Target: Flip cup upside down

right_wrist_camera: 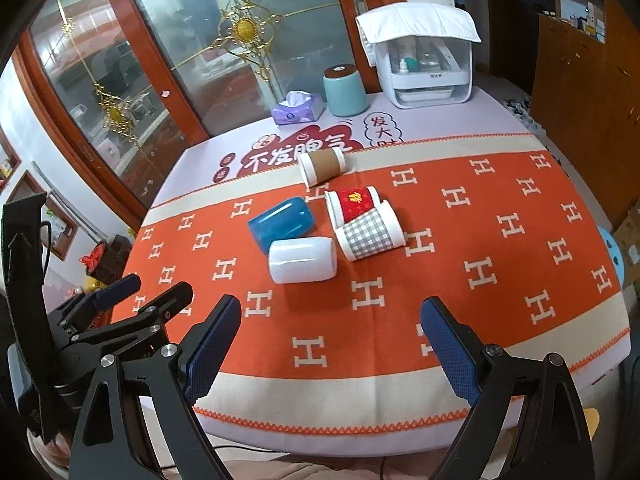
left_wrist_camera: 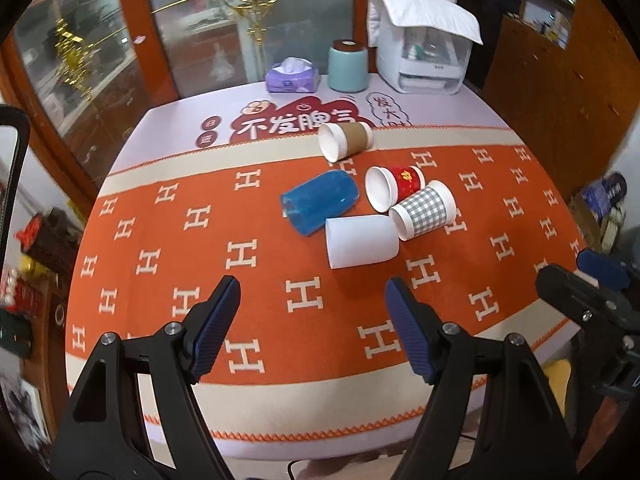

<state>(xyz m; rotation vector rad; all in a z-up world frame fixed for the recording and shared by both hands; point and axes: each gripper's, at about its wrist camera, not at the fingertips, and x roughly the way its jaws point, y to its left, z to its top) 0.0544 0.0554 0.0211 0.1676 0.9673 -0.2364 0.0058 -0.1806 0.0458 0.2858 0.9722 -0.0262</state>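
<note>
Several cups lie on their sides mid-table: a blue plastic cup (left_wrist_camera: 319, 201) (right_wrist_camera: 282, 220), a white cup (left_wrist_camera: 361, 241) (right_wrist_camera: 302, 259), a grey checked paper cup (left_wrist_camera: 424, 210) (right_wrist_camera: 369, 231), a red paper cup (left_wrist_camera: 394, 186) (right_wrist_camera: 352, 203) and a brown-sleeved paper cup (left_wrist_camera: 345, 140) (right_wrist_camera: 322, 165). My left gripper (left_wrist_camera: 313, 300) is open and empty, above the near part of the table, short of the cups. My right gripper (right_wrist_camera: 331, 320) is open and empty, also near the front edge. The right gripper shows at the right edge of the left view (left_wrist_camera: 580, 280); the left gripper shows at the lower left of the right view (right_wrist_camera: 146, 290).
The table carries an orange patterned cloth (left_wrist_camera: 240, 256) (right_wrist_camera: 500, 264). At the back stand a purple tissue box (left_wrist_camera: 292, 76) (right_wrist_camera: 298, 109), a teal canister (left_wrist_camera: 348, 66) (right_wrist_camera: 345, 92) and a white covered box (left_wrist_camera: 424, 52) (right_wrist_camera: 424, 68). Glass doors stand behind.
</note>
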